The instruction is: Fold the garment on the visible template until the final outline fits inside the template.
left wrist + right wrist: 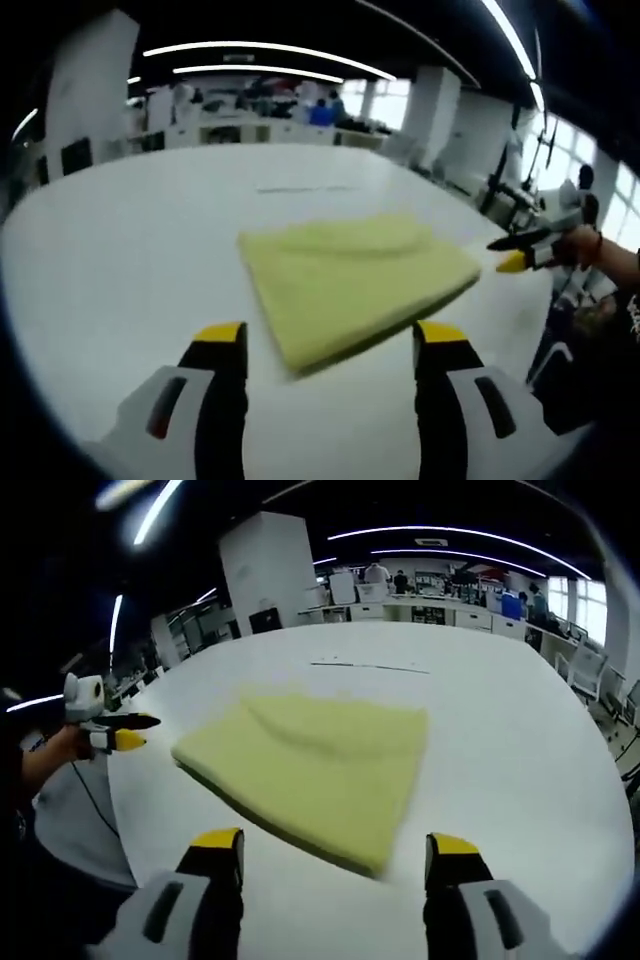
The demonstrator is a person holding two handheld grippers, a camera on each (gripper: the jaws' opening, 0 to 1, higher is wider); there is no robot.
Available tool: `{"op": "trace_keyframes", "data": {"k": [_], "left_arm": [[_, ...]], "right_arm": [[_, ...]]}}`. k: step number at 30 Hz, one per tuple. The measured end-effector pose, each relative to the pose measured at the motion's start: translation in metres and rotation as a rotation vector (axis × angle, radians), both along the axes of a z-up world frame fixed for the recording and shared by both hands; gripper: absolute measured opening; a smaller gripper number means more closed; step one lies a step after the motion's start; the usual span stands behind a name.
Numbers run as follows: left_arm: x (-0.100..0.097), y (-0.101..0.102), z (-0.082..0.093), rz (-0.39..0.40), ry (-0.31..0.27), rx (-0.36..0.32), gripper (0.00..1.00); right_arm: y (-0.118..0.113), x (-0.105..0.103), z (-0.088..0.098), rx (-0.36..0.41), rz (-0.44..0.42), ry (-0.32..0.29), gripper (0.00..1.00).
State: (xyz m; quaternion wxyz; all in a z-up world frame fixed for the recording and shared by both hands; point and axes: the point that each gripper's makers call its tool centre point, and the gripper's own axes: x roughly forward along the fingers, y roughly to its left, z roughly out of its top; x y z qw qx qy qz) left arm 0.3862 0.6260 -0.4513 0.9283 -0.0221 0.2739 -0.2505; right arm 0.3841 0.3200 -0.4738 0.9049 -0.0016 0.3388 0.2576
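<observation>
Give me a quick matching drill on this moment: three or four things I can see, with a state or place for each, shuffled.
Things:
1. yellow folded cloth garment
2. left gripper
3. right gripper
4. thin dark line

States or places:
A. on the white table, beyond the garment
B. jaws apart, empty, in the left gripper view
C. lies flat on the table
D. jaws apart, empty, in the right gripper view

Pairs: 1-C, 2-B, 3-D, 4-A

An open-plan office: desks with monitors [440, 615], ceiling strip lights [270, 48], and white columns [255, 570].
</observation>
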Motion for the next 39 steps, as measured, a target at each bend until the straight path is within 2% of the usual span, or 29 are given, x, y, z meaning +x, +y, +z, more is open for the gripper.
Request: {"op": "trace_keyframes", "data": {"k": [4, 10, 13, 22, 30, 39], "left_arm": [[-0.006, -0.003, 0.008, -0.008, 0.0, 0.008, 0.73], [-0.01, -0.004, 0.021, -0.002, -0.015, -0.004, 0.86], [-0.014, 0.0, 0.022, 0.002, -0.016, 0.024, 0.87], [-0.016, 0.011, 0.029, 0.049, -0.029, 0.026, 0.91], [-0.023, 0.01, 0.033, 0.033, -0.031, 0.046, 0.96], [-0.025, 0.009, 0.039, 0.033, -0.042, 0.047, 0.99]], "right_arm": [[0.008, -0.007, 0.014, 0.0, 0.022, -0.024, 0.83], [0.017, -0.017, 0.023, 0.0, 0.036, -0.021, 0.89], [0.019, -0.022, 0.032, 0.012, 0.039, -0.035, 0.91], [0.015, -0.03, 0.048, 0.013, 0.03, -0.068, 0.99], [0.013, -0.031, 0.05, -0.016, 0.021, -0.093, 0.99], [0.018, -0.034, 0.053, 0.006, 0.009, -0.111, 1.0]]}}
